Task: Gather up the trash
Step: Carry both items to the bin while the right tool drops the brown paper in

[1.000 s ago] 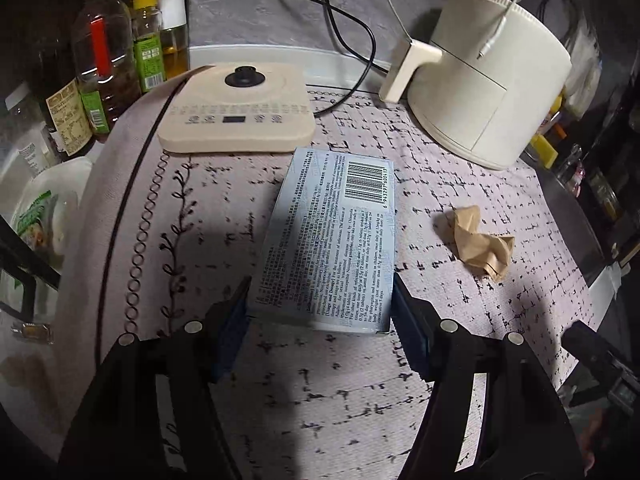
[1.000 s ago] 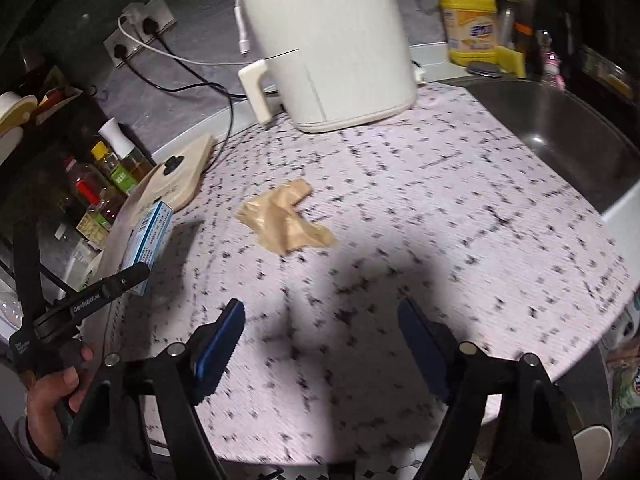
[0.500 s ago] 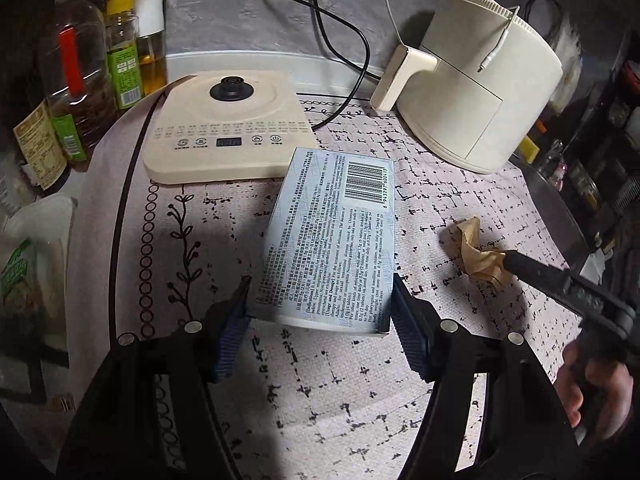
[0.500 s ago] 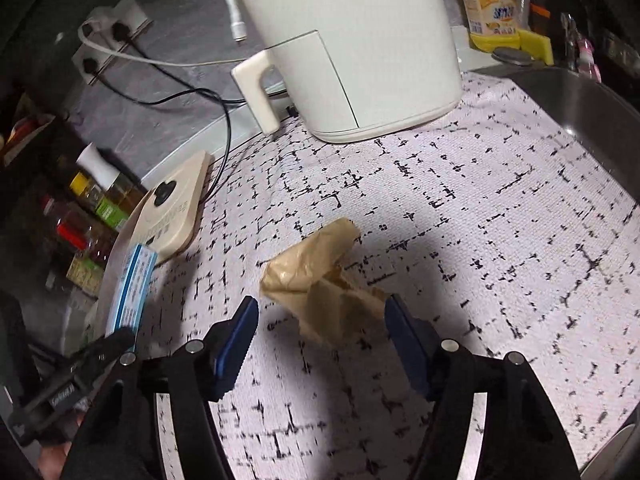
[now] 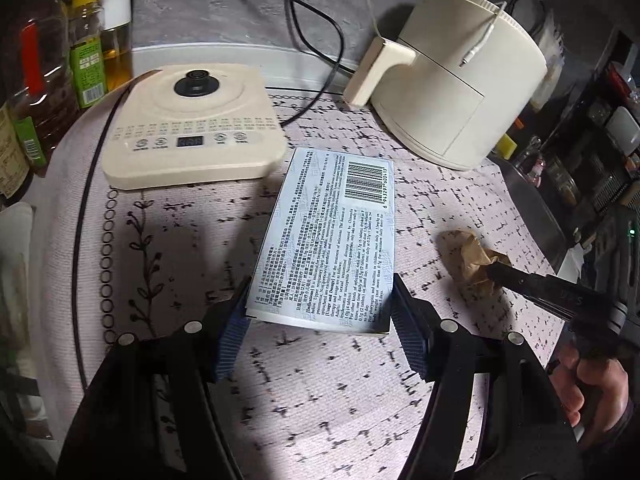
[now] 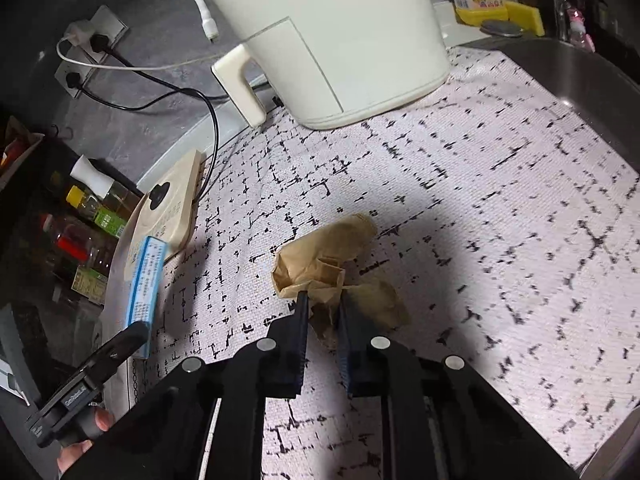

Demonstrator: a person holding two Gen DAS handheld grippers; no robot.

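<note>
A pale blue printed carton with a barcode is held just above the patterned mat, and my left gripper is shut on its near end, a pad against each long side. The right wrist view shows the same carton edge-on at the left. A crumpled brown paper lies on the mat in front of the air fryer. My right gripper is closing its jaws on the paper's near edge, which is pinched between the pads. From the left wrist view, the right gripper's tip rests on that paper.
A cream air fryer stands at the back, and a cream cooker base lies flat to its left. Oil and sauce bottles crowd the left edge. A steel sink borders the mat on the right. Cables run to wall sockets.
My right gripper moved forward to the brown paper and its jaws came together on it. My left gripper kept its hold on the carton and shifted slightly.
</note>
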